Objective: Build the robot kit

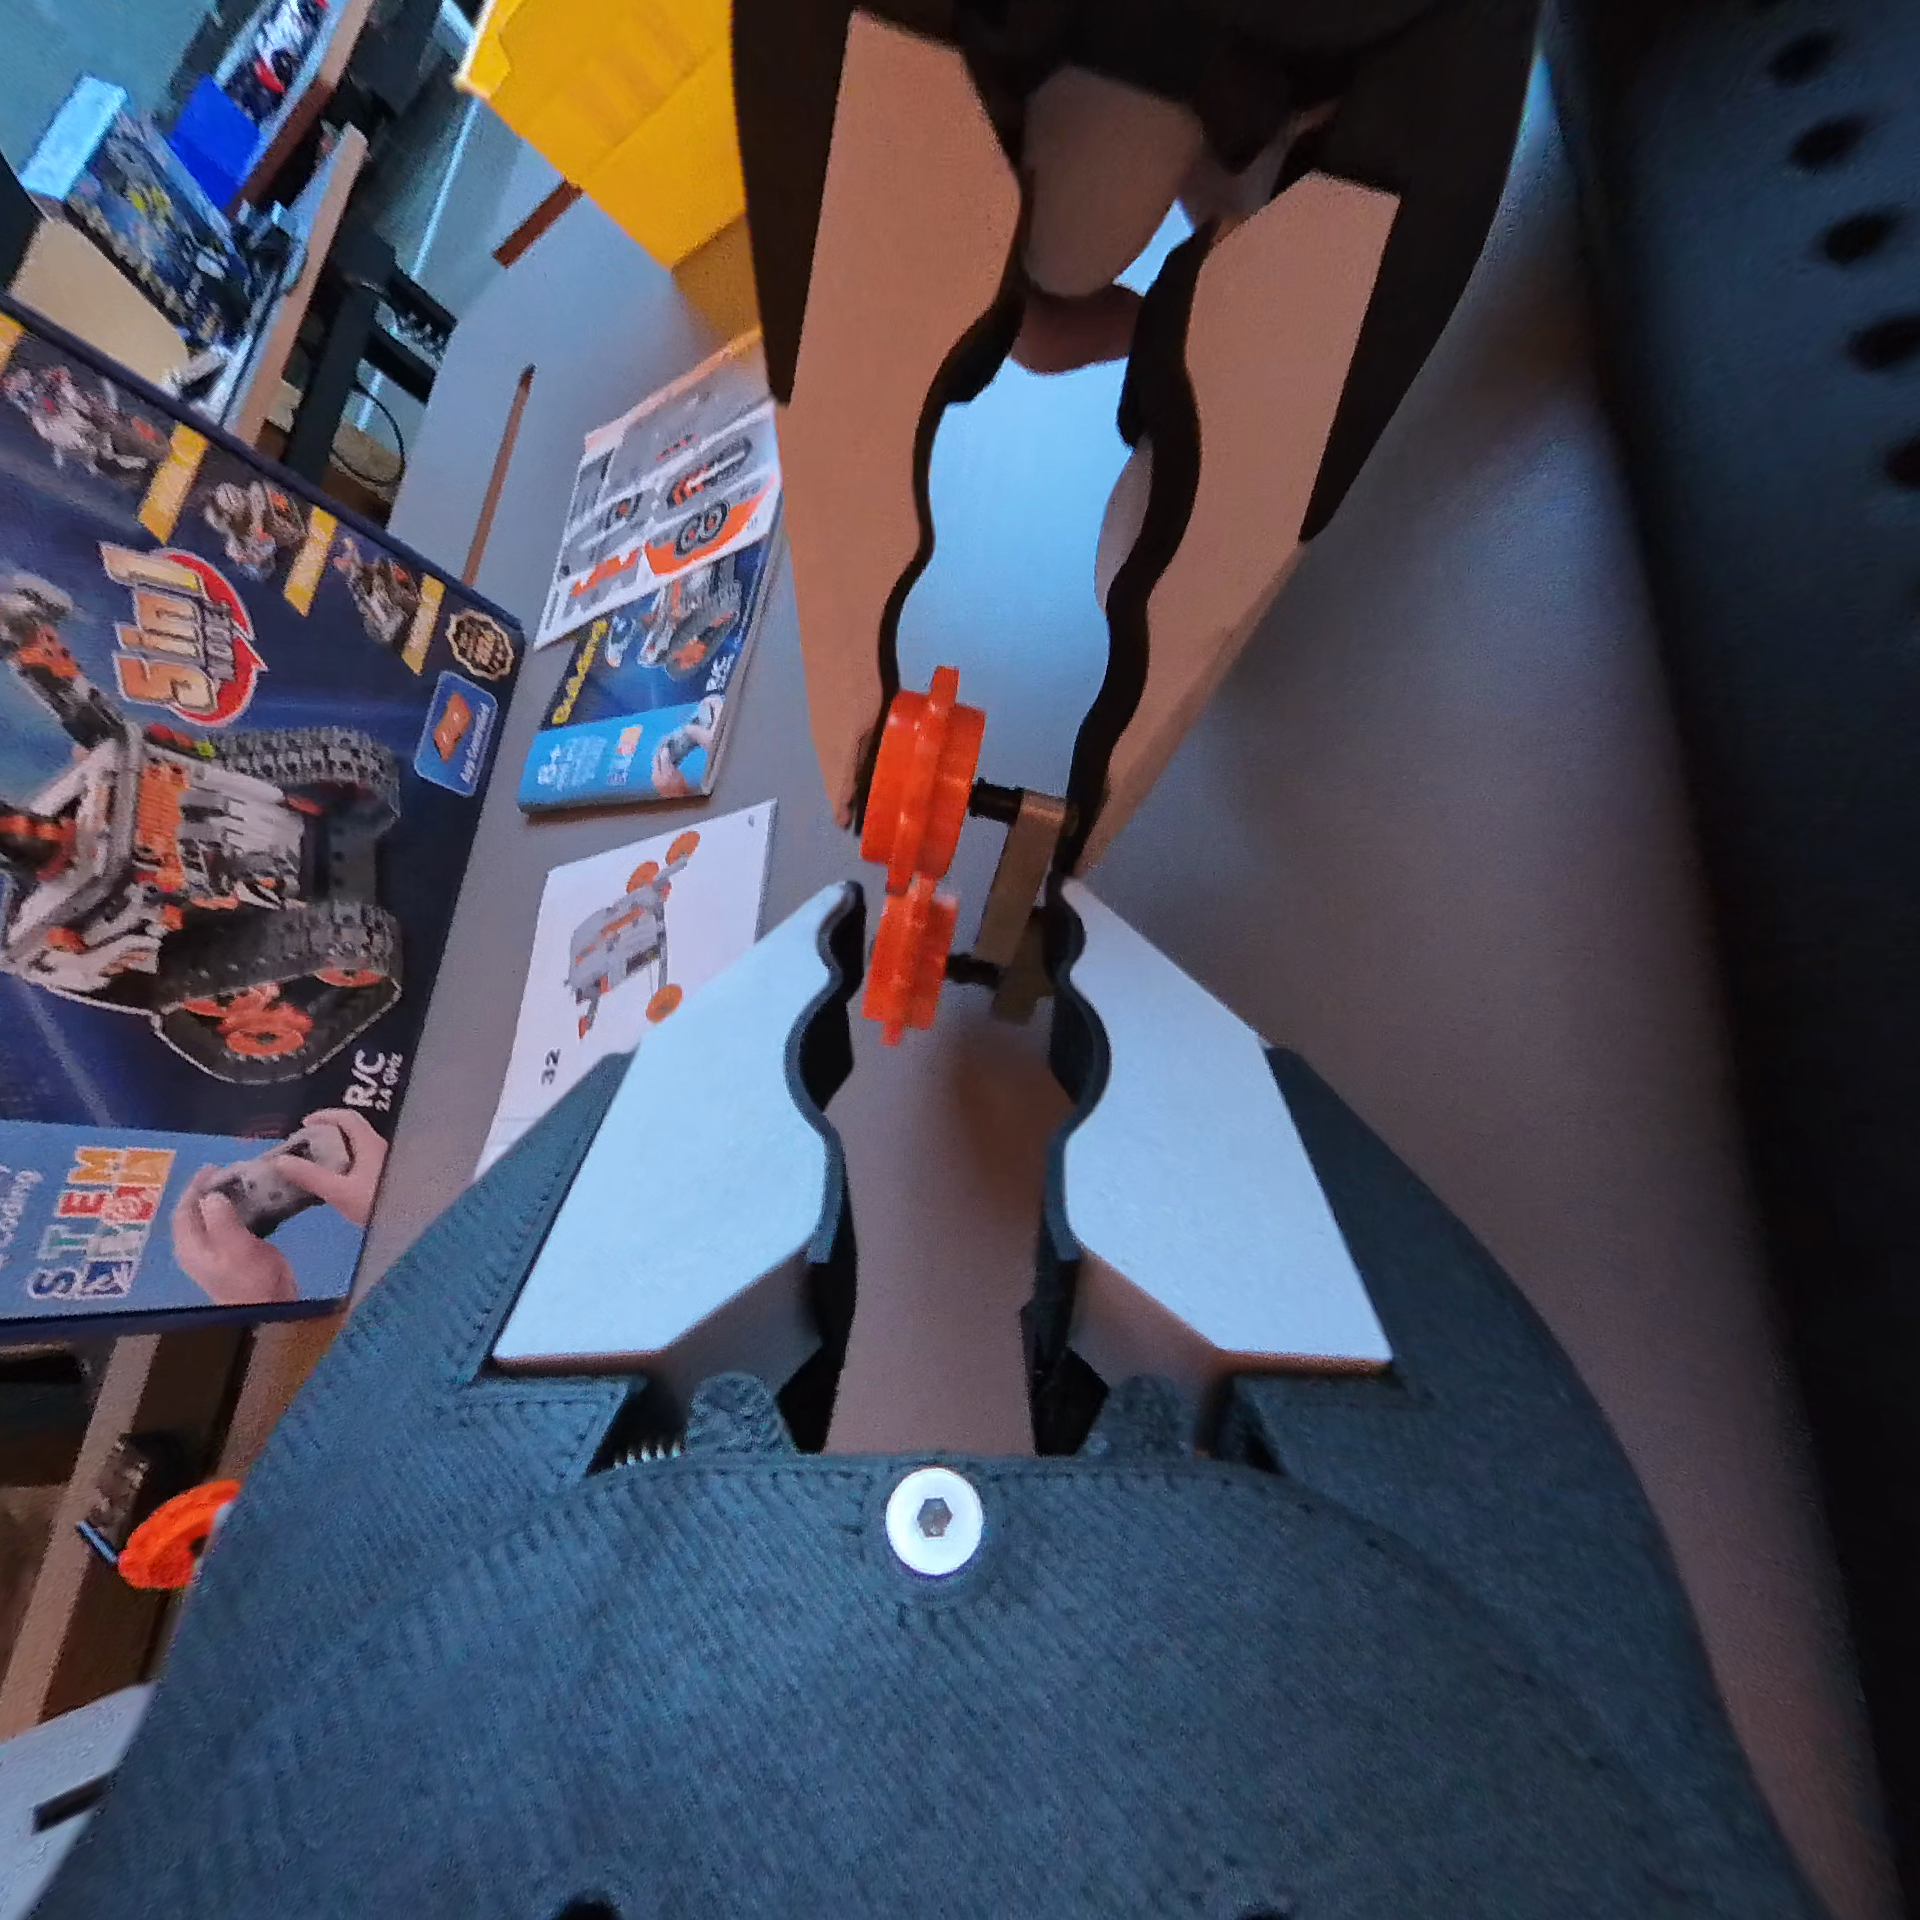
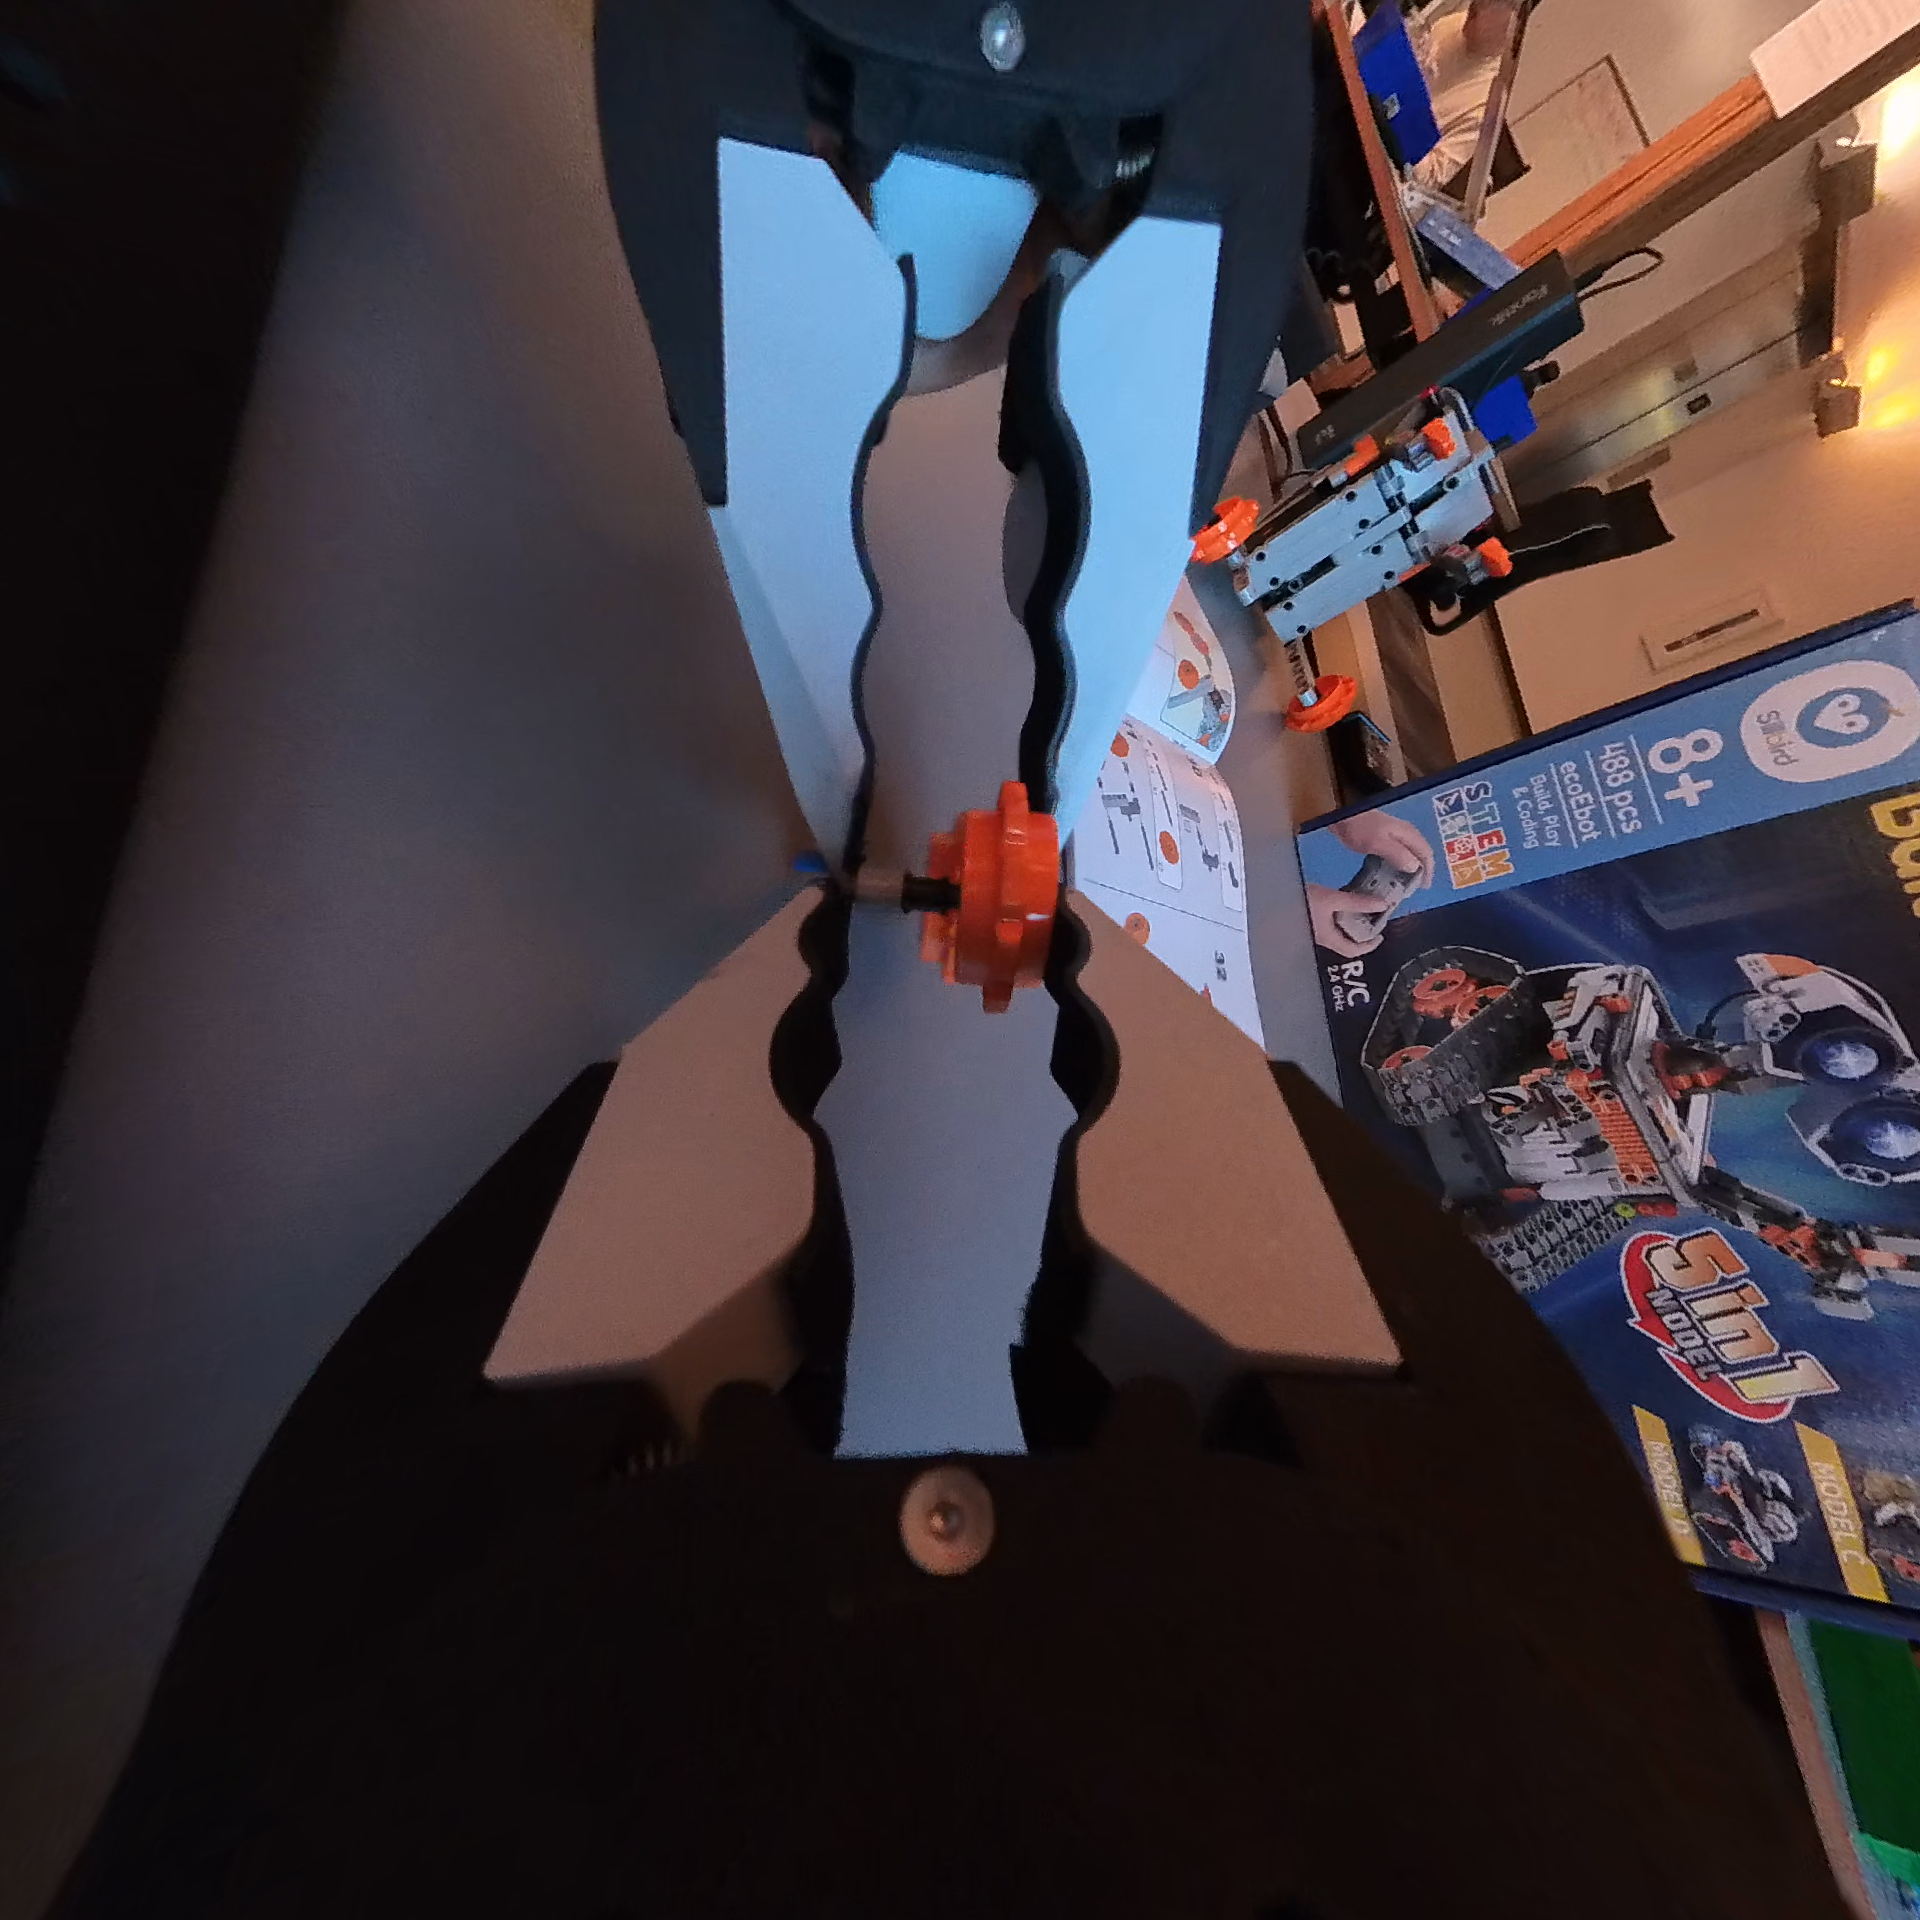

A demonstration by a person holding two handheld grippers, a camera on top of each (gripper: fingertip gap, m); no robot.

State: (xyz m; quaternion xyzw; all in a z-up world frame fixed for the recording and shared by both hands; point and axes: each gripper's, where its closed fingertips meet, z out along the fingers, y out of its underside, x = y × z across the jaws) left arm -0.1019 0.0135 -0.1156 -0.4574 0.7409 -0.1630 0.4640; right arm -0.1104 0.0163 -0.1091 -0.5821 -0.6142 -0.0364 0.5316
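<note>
A small assembly of two orange gears [image 1: 920, 774] on black axles through a tan beam [image 1: 1023, 894] hangs above the grey table, between two grippers that meet tip to tip. My left gripper [image 1: 956, 904], with white pads, is shut across the lower gear [image 1: 909, 961] and the beam. My right gripper [image 1: 966, 821] comes from the far side and is shut across the upper gear and the beam. In the right wrist view, my right gripper [image 2: 945, 925] holds the orange gear [image 2: 987, 904], which hides the second gear. The left gripper [image 2: 954, 821] faces it.
A blue toy kit box [image 1: 208, 779] [image 2: 1662, 1039] lies beside the grippers. A booklet [image 1: 644, 675] and an instruction sheet [image 1: 634, 935] [image 2: 1164, 831] lie on the table. A partly built grey model [image 2: 1371, 520] stands further off. A yellow bin [image 1: 623, 104] is at the back. My left and right fingertips are right by each other.
</note>
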